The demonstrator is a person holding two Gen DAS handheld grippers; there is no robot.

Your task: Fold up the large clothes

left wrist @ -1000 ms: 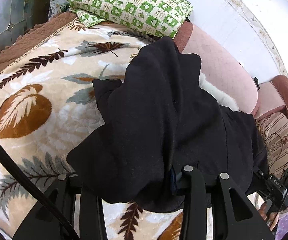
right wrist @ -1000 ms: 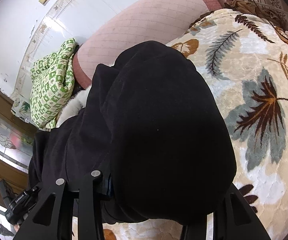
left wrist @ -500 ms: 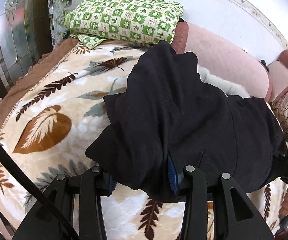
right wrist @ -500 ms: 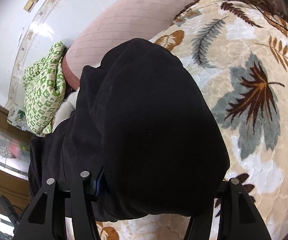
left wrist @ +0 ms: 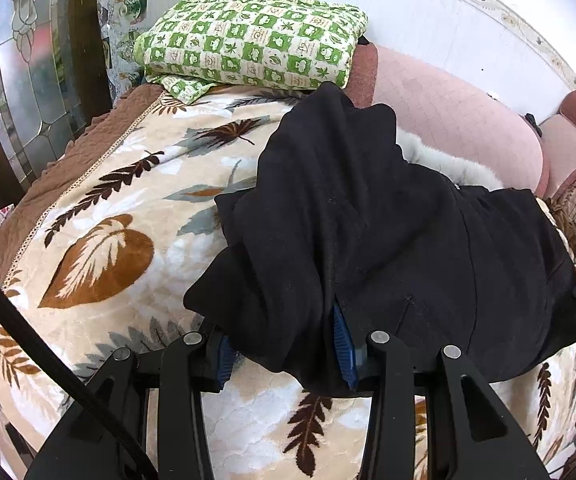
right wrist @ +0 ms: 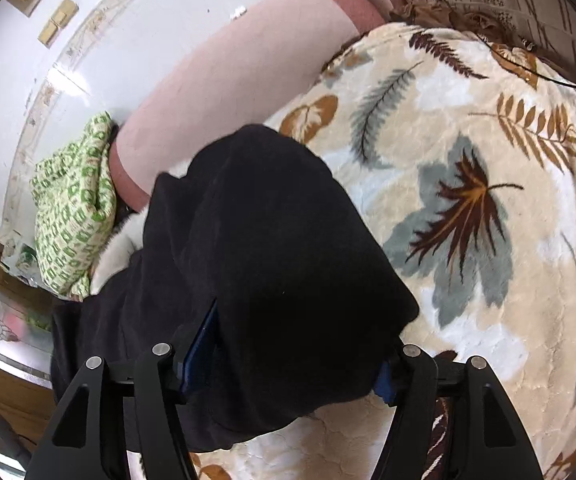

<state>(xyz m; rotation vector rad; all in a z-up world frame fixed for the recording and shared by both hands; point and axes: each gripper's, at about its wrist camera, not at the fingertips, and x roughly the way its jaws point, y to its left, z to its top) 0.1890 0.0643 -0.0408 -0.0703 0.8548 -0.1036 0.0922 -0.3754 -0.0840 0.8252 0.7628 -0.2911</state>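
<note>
We saw the black garment [left wrist: 368,232] lying bunched on the leaf-print blanket [left wrist: 100,248], its far edge toward the pink sofa back [left wrist: 448,120] at twelve o'clock. Our left gripper [left wrist: 284,348] stood with fingers spread, cloth draped between the blue pads [left wrist: 342,346]. Our right gripper [right wrist: 284,364] was likewise parted around a thick fold. A green checked cushion [left wrist: 256,36] sat at eleven o'clock.
</note>
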